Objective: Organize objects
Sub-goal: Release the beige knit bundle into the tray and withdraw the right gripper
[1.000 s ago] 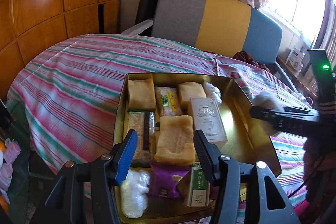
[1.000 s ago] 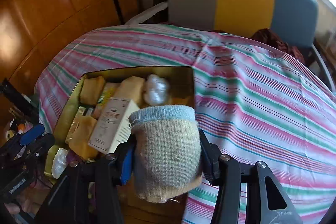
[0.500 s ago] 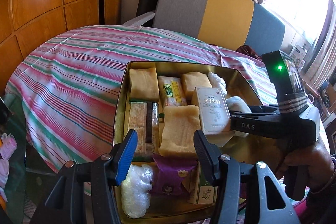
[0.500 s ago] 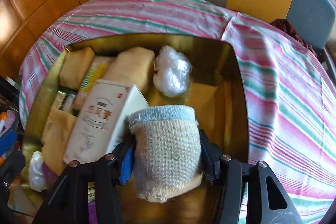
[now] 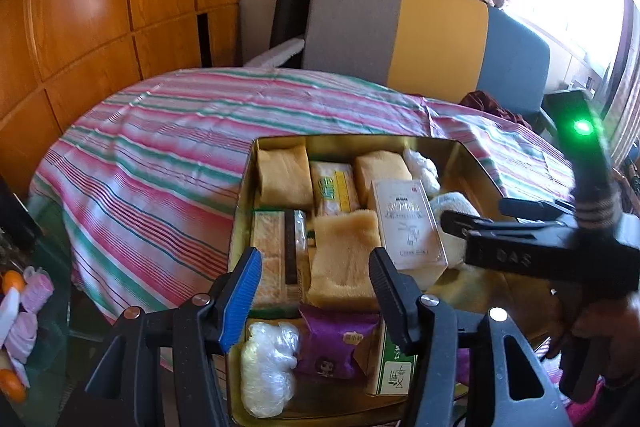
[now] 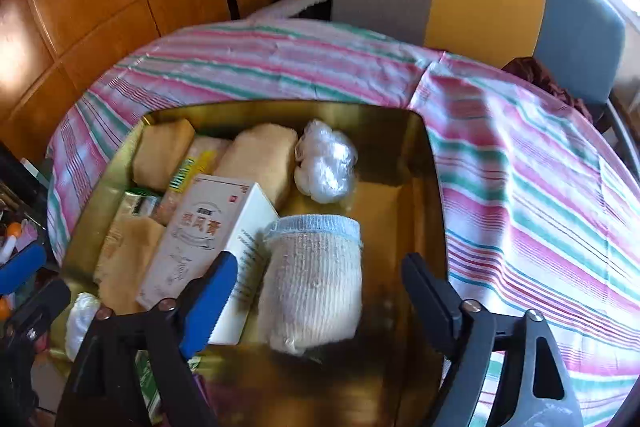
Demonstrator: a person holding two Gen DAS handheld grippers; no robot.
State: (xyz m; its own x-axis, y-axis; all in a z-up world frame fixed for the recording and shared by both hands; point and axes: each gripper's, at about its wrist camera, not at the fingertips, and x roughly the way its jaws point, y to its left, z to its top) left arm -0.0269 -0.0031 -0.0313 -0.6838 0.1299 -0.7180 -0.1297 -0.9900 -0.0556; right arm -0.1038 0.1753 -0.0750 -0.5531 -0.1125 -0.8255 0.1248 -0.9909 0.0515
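Item: beige knitted roll with blue cuff (image 6: 316,279), lying in the gold metal tin (image 6: 424,195); we judged it soft, light, best pinched mid-body. Right gripper (image 6: 316,291) was opening, pads clear of it; left gripper (image 5: 316,283) hung open, empty.

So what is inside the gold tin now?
The gold tin holds yellow cloths, a white box, snack packets, plastic bundles and the knitted roll. What lies beneath them is covered.

Wood-panelled wall (image 5: 100,7), tricolour chair (image 5: 432,39)
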